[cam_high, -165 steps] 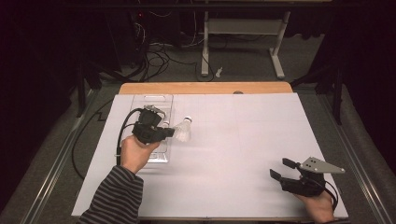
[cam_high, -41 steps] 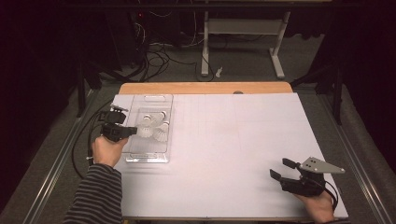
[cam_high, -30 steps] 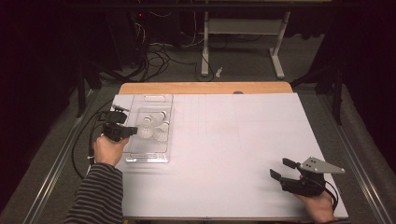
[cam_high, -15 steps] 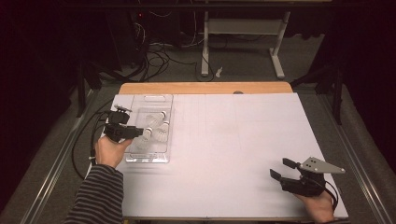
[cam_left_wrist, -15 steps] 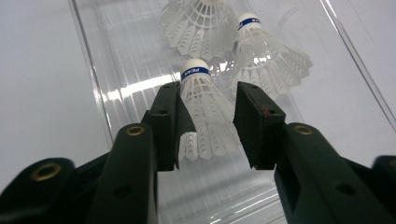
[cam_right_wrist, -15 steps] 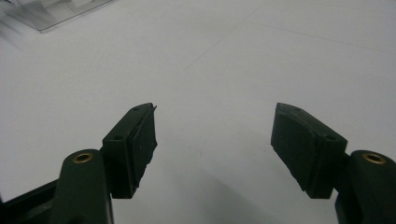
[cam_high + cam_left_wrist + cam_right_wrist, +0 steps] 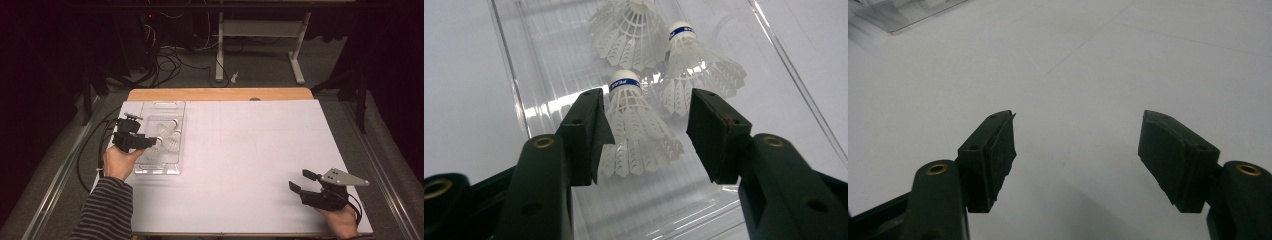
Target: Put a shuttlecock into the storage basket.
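A clear plastic tray [image 7: 158, 170] lies at the left of the white table, with three white shuttlecocks in it. My left gripper [image 7: 153, 143] reaches over its left edge. In the left gripper view the jaws [image 7: 647, 96] have just been opening and stand open around the nearest shuttlecock [image 7: 639, 137], which lies on the tray floor, cork end with its blue band away from me. The left pad is next to its feathers and the right pad is apart from it. Two more shuttlecocks [image 7: 630, 31] [image 7: 698, 65] lie just beyond. My right gripper [image 7: 299, 180] [image 7: 1078, 117] rests open at the front right, nothing between its jaws.
White paper [image 7: 250, 150] covers the table, with a wooden strip [image 7: 220, 94] at its far edge. A black cable [image 7: 82, 160] trails off the left side. A corner of the tray [image 7: 903, 15] appears far off in the right gripper view.
The left gripper carried a shuttlecock to the tray's left side and its jaws have opened, leaving it lying in the tray. The right hand has not moved.
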Demonstrator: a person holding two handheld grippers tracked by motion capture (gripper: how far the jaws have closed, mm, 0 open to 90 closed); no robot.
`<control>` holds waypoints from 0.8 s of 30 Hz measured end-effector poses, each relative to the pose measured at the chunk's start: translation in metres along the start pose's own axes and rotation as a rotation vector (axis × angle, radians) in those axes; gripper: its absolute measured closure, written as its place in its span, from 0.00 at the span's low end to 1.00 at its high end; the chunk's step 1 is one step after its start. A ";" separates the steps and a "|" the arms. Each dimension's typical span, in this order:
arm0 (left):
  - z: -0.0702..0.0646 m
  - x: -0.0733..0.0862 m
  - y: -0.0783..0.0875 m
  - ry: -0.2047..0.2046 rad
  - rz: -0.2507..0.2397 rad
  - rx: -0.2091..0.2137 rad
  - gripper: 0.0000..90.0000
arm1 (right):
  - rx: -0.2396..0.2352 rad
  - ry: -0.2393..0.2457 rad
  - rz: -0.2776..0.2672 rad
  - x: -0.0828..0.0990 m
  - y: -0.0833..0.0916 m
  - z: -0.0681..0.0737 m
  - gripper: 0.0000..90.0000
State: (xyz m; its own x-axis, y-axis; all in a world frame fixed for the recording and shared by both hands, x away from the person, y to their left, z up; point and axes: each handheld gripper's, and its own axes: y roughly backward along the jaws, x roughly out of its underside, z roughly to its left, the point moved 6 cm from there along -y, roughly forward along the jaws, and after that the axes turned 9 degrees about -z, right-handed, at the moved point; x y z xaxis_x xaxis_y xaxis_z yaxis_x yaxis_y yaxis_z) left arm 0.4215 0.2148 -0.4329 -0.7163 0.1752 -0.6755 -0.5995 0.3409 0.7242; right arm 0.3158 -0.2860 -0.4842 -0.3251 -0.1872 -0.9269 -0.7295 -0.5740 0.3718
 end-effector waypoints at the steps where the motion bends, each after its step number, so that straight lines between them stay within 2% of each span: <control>1: -0.001 0.000 0.000 -0.001 -0.001 0.000 0.55 | 0.000 0.000 0.000 0.000 0.000 0.000 0.35; 24: -0.020 -0.002 0.004 -0.037 -0.032 0.042 0.51 | 0.000 0.000 0.000 0.000 0.000 0.000 0.35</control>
State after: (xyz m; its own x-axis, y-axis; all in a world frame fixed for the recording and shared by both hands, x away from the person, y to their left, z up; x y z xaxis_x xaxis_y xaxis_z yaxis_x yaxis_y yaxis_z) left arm 0.4134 0.1977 -0.4261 -0.6832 0.1973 -0.7031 -0.6055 0.3852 0.6964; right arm 0.3157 -0.2860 -0.4841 -0.3251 -0.1869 -0.9270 -0.7296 -0.5742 0.3716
